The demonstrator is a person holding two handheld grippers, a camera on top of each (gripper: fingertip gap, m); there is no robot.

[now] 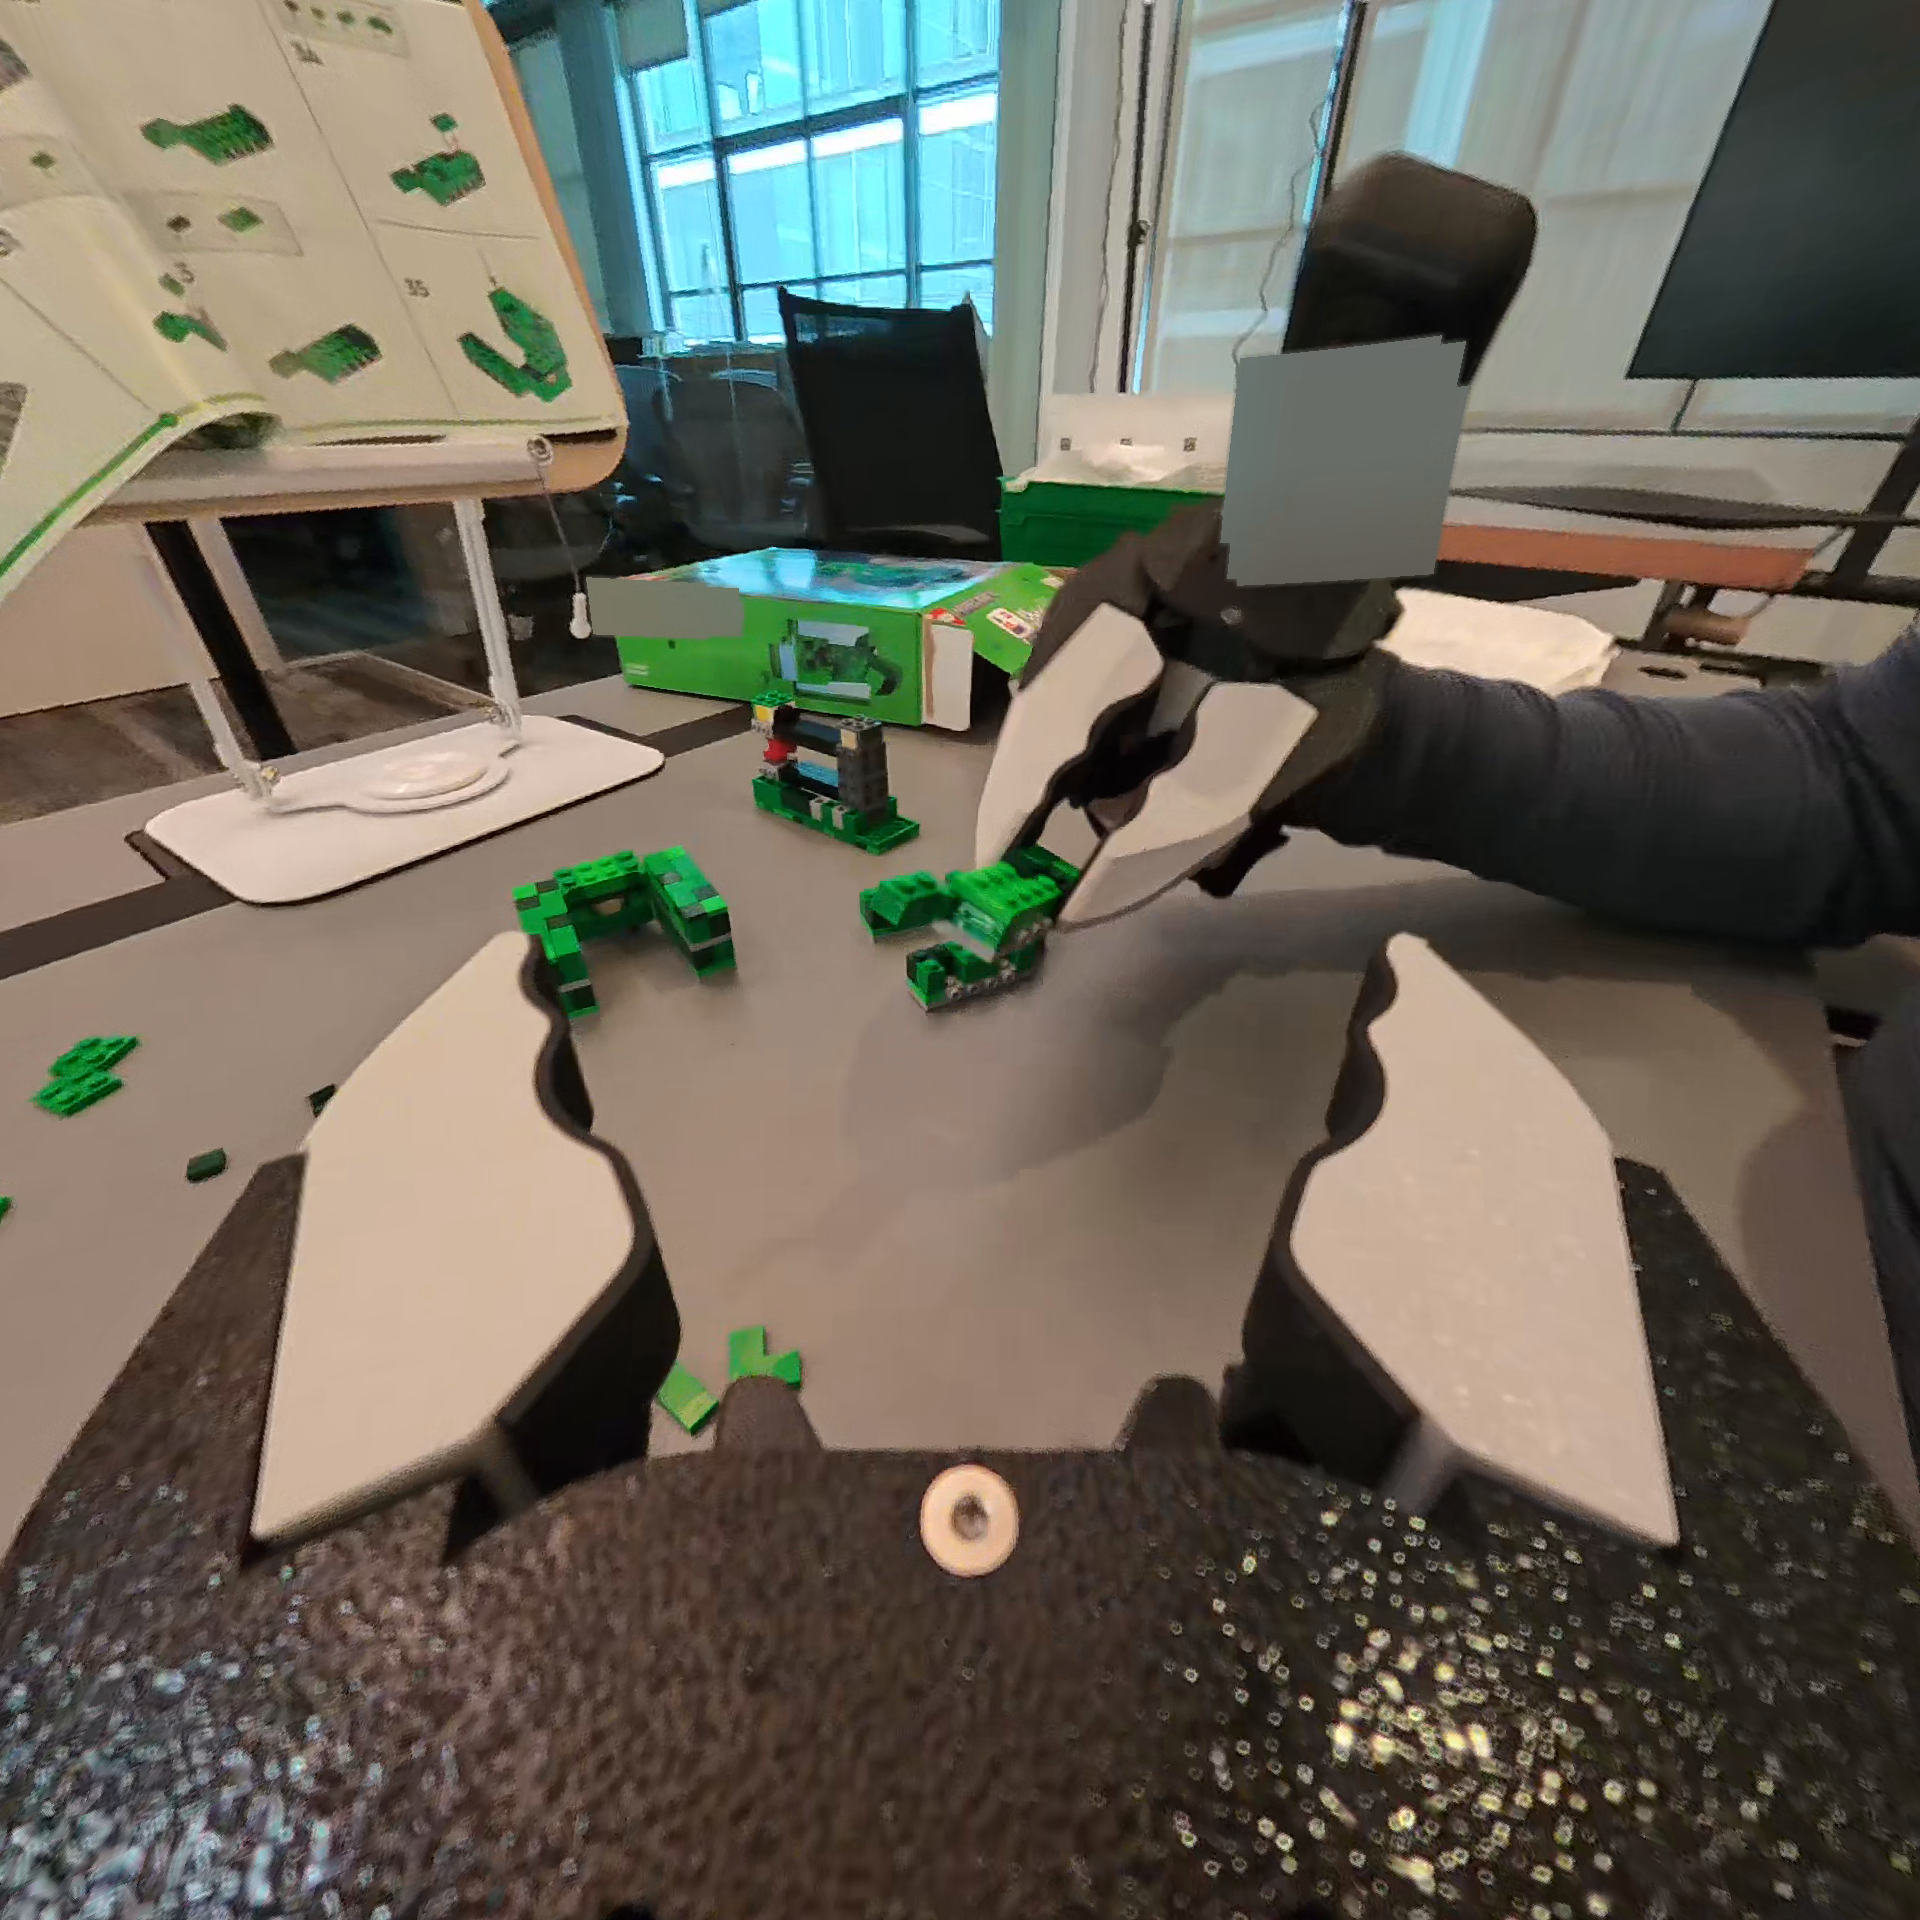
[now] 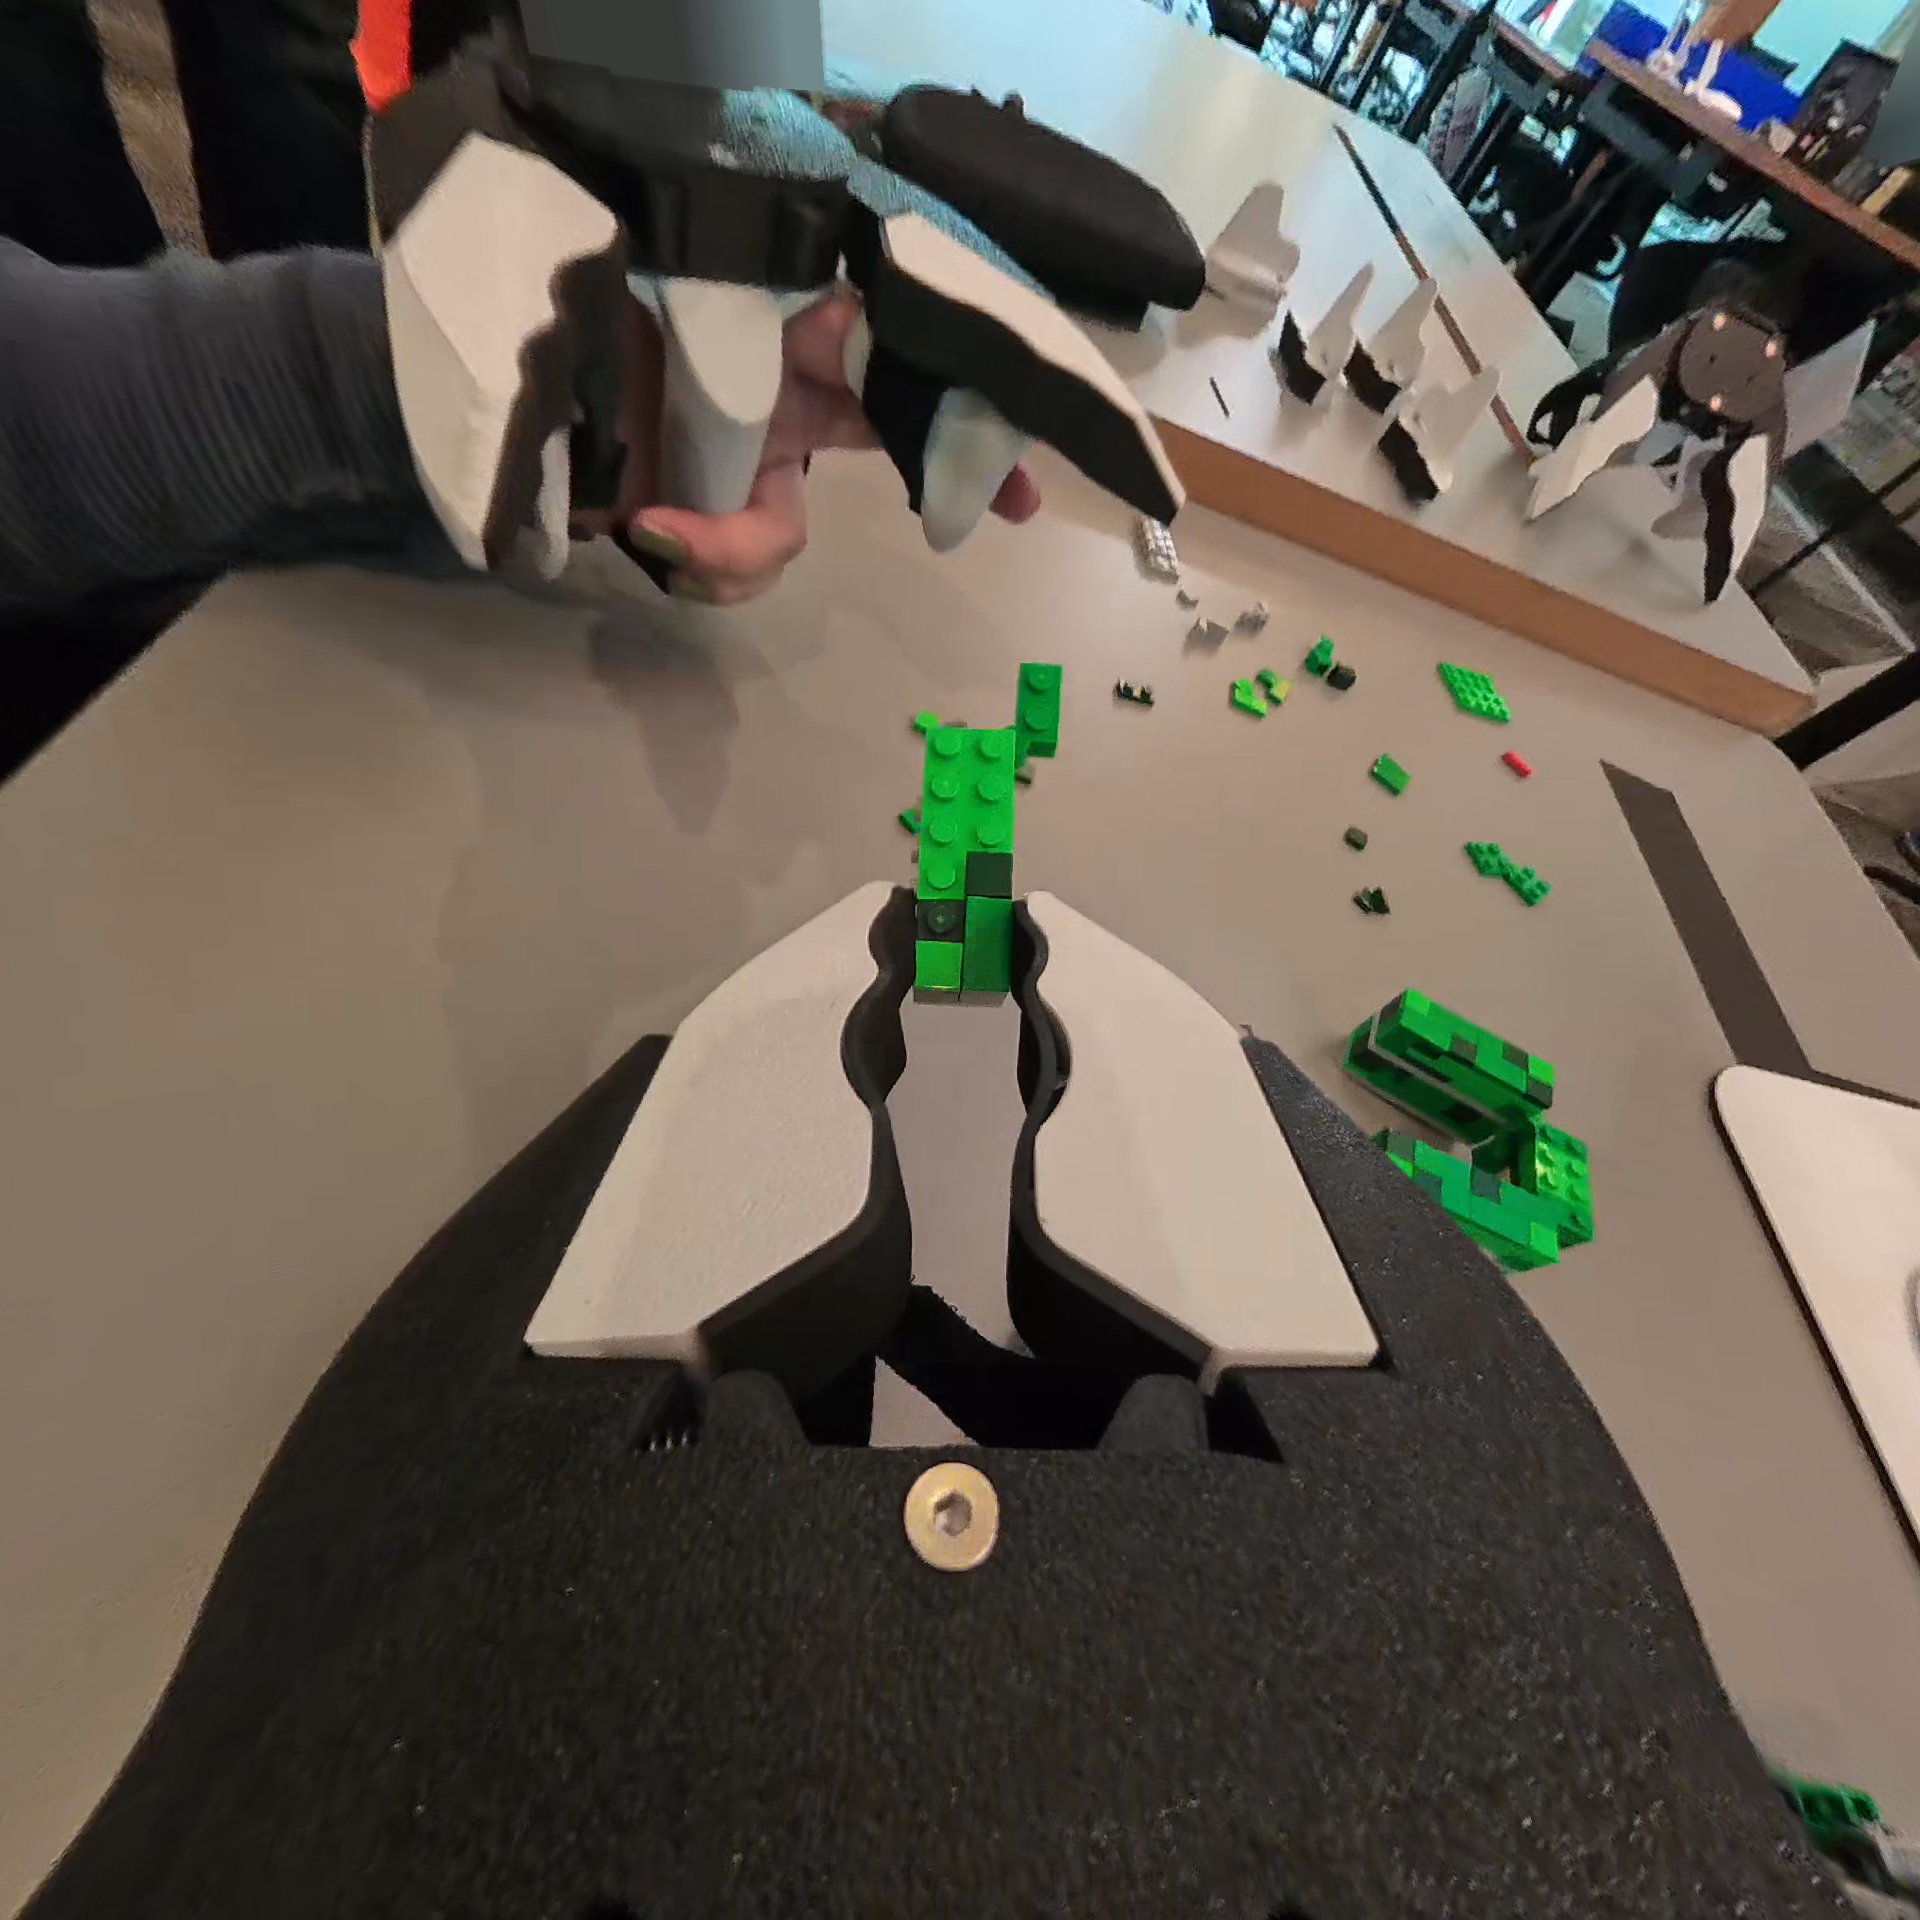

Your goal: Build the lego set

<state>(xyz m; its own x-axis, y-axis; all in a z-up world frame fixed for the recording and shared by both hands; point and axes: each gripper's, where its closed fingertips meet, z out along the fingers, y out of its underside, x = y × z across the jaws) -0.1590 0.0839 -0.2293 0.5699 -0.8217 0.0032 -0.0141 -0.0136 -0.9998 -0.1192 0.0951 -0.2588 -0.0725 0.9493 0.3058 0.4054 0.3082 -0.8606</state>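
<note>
Right hand-held gripper [image 2: 961, 935] was clamped on the green lego head assembly [image 2: 966, 883], holding its rear end at the fingertips, low over the grey surface [image 2: 312, 883]. Left hand-held gripper [image 1: 956, 997] was wide open, empty, hovering above the surface. Green arch-shaped build [image 1: 623, 914] sat nearby with loose green plates [image 2: 1475, 691].

Printed instruction booklet [image 1: 260, 208], printed green box [image 1: 790, 634]

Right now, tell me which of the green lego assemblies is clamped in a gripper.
The long green head piece, pinched at one end by the right gripper. The arch-shaped green assembly and the dark tower on a green base stand free on the table.
</note>
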